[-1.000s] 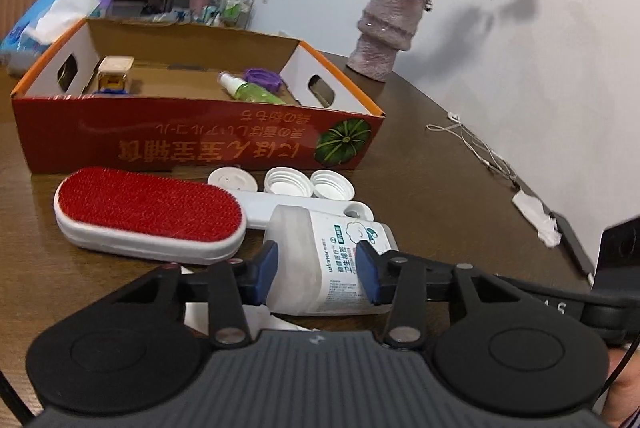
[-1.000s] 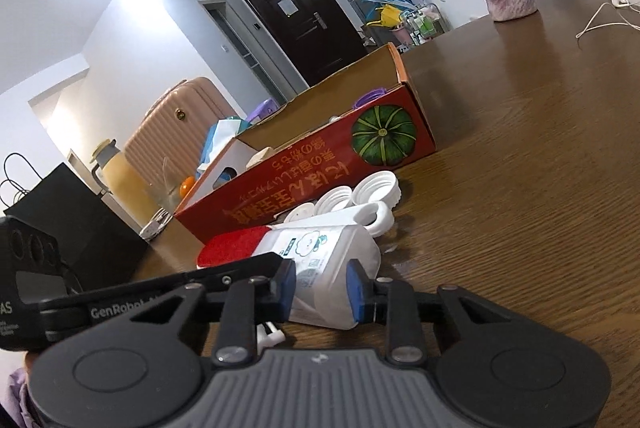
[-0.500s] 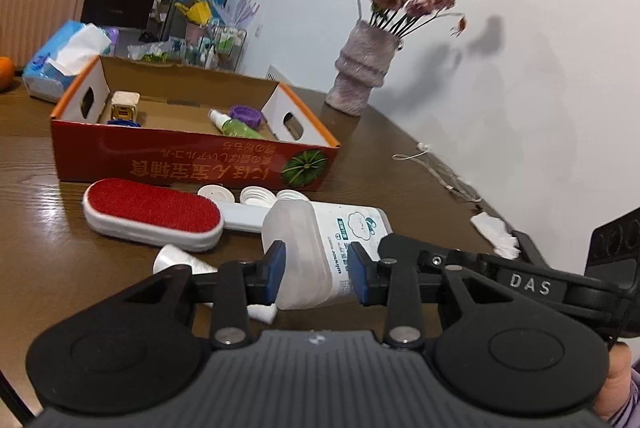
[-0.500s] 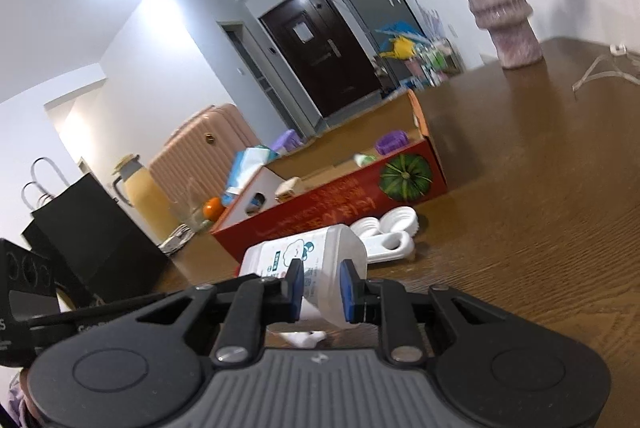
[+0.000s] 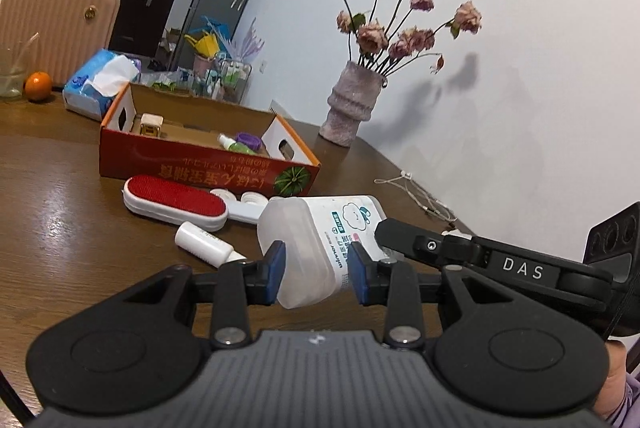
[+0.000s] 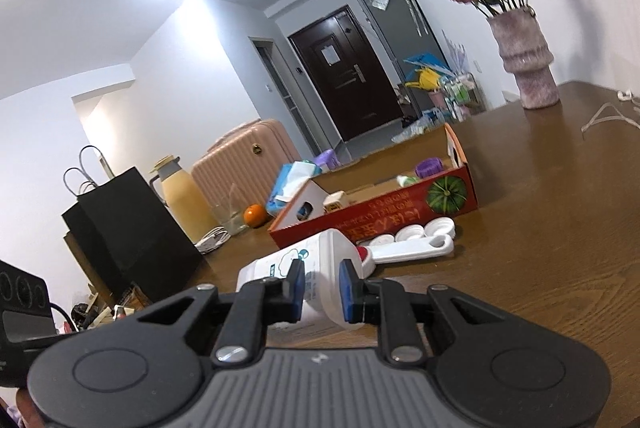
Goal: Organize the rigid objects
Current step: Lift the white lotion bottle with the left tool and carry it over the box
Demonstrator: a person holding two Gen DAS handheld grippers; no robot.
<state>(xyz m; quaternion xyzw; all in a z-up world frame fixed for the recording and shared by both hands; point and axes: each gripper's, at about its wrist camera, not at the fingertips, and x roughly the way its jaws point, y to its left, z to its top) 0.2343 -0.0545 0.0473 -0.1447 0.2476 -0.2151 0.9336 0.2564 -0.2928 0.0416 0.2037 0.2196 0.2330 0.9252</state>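
A white plastic bottle (image 5: 320, 228) with a blue cloud label hangs on its side above the brown table, held from two sides. My left gripper (image 5: 316, 276) is shut on its base end. My right gripper (image 6: 321, 290) is shut on the same bottle (image 6: 320, 252), its blue pads pressing both sides. Its black housing marked DAS (image 5: 520, 272) enters the left wrist view from the right. Beyond stands the red cardboard box (image 5: 208, 164), holding a green spray bottle (image 5: 236, 146), a purple lid (image 5: 248, 138) and a small beige item (image 5: 150, 124).
On the table before the box lie a red lint brush (image 5: 176, 202), a small white tube (image 5: 204, 244) and white caps (image 5: 252, 196). A vase of dried roses (image 5: 352, 104), a tissue pack (image 5: 100, 80), an orange (image 5: 38, 86), a white cable (image 5: 420, 196) and a black bag (image 6: 132, 228) surround them.
Both grippers rose and drew back from the box with the white bottle, lifting it off the table. Both pairs of jaws closed in tighter on it.
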